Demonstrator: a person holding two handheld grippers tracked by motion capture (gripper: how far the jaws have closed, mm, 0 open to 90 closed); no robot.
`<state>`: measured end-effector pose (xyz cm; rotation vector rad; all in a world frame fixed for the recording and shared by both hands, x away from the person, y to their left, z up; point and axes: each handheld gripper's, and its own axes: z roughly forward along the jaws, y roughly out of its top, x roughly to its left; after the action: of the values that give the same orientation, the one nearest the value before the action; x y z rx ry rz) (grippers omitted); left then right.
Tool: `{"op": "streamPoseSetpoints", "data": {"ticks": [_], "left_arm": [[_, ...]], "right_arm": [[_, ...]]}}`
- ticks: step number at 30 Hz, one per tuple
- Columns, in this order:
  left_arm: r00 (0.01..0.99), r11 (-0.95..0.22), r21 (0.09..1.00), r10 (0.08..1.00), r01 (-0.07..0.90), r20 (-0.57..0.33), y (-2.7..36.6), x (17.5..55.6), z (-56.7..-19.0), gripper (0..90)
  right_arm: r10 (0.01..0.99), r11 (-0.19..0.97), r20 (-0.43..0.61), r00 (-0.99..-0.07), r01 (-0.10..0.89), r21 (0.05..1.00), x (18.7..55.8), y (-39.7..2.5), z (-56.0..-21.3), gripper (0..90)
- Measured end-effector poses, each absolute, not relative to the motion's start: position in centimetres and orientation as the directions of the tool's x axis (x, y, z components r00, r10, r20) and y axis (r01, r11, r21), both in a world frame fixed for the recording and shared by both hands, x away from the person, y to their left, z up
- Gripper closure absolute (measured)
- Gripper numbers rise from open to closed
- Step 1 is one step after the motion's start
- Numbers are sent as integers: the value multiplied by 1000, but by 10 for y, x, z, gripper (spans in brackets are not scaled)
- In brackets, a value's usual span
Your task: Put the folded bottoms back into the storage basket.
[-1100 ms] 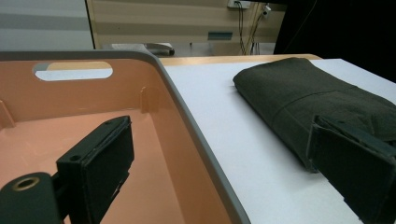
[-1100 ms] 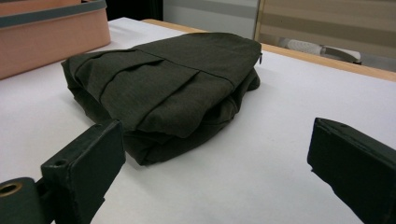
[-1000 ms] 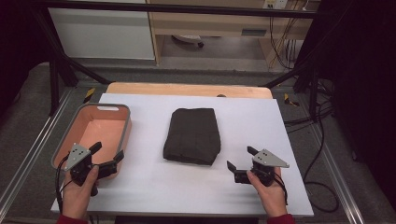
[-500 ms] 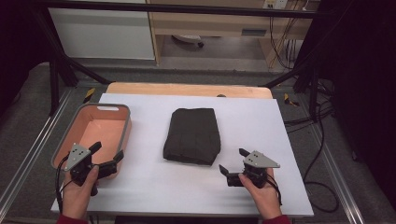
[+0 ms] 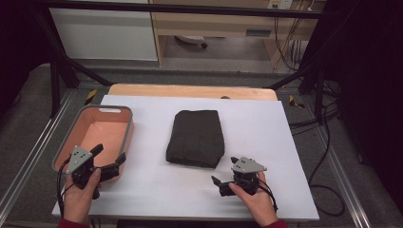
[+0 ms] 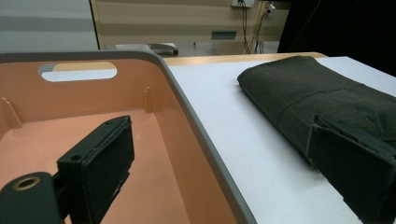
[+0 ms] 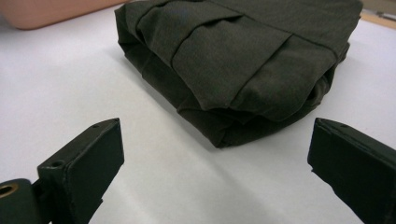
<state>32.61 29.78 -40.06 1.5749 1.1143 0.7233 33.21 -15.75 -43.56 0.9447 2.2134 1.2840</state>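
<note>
pink bin (image 5: 124,142): nothing inside | folded dark cloth (image 5: 196,137): on table, beside bin

You have no text, label, brand, number or sign to read here: whatever may be printed on the small plate on the cabinet front (image 5: 258,33) beyond the table is too blurred and small to make out.

Bare white table (image 5: 266,128) lies open right of the folded dark cloth (image 5: 196,137) and along its near edge. Left of the cloth, a narrow clear strip ends at the pink bin's (image 5: 124,142) raised wall.
</note>
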Motion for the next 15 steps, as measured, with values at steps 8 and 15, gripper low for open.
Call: {"op": "streamPoseSetpoints", "data": {"ticks": [8,15], "left_arm": [[383,-37,954,920,297,-84,298,327,-401,77],[383,-42,954,920,296,-78,298,326,-401,77]], "right_arm": [[712,372,7,-703,386,844,336,-153,-442,81],[723,399,7,-690,427,812,342,-148,-447,134]]}}
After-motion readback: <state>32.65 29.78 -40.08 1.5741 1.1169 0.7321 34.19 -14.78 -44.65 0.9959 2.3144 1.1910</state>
